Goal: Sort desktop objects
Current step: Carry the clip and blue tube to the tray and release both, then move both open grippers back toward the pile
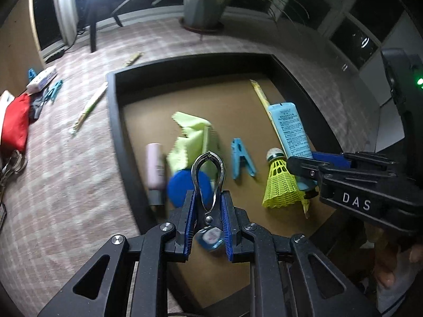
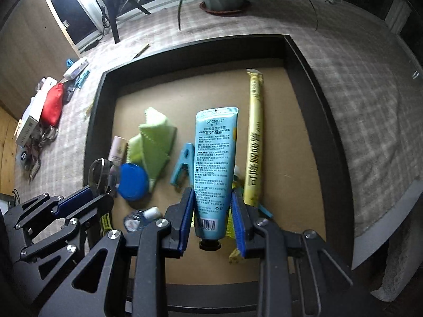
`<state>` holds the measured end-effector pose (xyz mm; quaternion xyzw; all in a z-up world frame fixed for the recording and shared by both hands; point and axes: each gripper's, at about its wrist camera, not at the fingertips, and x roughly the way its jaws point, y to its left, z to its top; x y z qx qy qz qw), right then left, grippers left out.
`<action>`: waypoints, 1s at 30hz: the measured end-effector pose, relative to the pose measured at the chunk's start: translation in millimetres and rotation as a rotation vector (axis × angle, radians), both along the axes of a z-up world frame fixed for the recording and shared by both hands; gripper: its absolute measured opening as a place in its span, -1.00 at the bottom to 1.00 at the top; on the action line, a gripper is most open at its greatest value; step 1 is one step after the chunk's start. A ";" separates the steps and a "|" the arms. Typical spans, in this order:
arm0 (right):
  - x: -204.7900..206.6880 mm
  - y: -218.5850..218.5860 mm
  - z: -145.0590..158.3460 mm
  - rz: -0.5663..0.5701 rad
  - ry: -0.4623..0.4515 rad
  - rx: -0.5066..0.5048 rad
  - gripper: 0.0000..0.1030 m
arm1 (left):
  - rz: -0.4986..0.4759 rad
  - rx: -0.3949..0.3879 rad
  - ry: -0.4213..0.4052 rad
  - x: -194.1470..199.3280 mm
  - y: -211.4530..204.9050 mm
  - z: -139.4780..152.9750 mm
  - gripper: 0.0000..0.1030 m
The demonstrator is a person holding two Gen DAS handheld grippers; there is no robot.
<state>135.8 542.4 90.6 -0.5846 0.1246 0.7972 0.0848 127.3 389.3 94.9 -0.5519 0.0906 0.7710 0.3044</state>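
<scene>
My left gripper [image 1: 208,206] is shut on a metal clip [image 1: 208,182] and holds it above the black tray [image 1: 116,121]; it also shows at the left of the right wrist view [image 2: 101,187]. My right gripper [image 2: 212,206] is shut on a light blue hand cream tube [image 2: 215,163] over the tray [image 2: 327,142]; the tube also shows in the left wrist view [image 1: 290,132]. In the tray lie a green cloth [image 1: 190,140], a blue lid [image 1: 179,187], a pink bottle [image 1: 156,166], a blue clothespin [image 1: 242,158], a yellow shuttlecock [image 1: 280,182] and a long yellow packet [image 2: 255,137].
On the checked tablecloth left of the tray lie a red pouch [image 1: 15,121], a white box [image 1: 42,79], blue clips [image 1: 54,89], keys [image 1: 10,166] and a wrapped stick [image 1: 90,108]. A potted plant [image 1: 206,0] stands at the back.
</scene>
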 end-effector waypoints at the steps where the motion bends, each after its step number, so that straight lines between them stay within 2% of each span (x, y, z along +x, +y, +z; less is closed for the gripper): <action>1: 0.2 0.7 0.2 0.002 0.001 0.022 -0.45 | 0.004 -0.016 0.009 1.1 4.2 -1.0 -0.64; 4: 1.2 0.9 5.5 0.015 0.024 0.066 -0.36 | 0.013 -0.027 0.031 3.1 11.9 -0.4 -0.48; 12: -3.5 -2.6 13.0 0.061 0.058 0.055 -0.33 | 0.011 -0.036 0.087 4.7 20.6 9.1 -0.47; 20: -12.2 -7.5 15.7 0.080 0.069 0.049 -0.33 | 0.017 -0.031 0.097 0.5 20.7 13.4 -0.49; 30: -29.9 -23.5 19.3 0.105 0.071 0.038 -0.33 | 0.054 -0.035 0.098 -9.8 -1.2 14.7 -0.49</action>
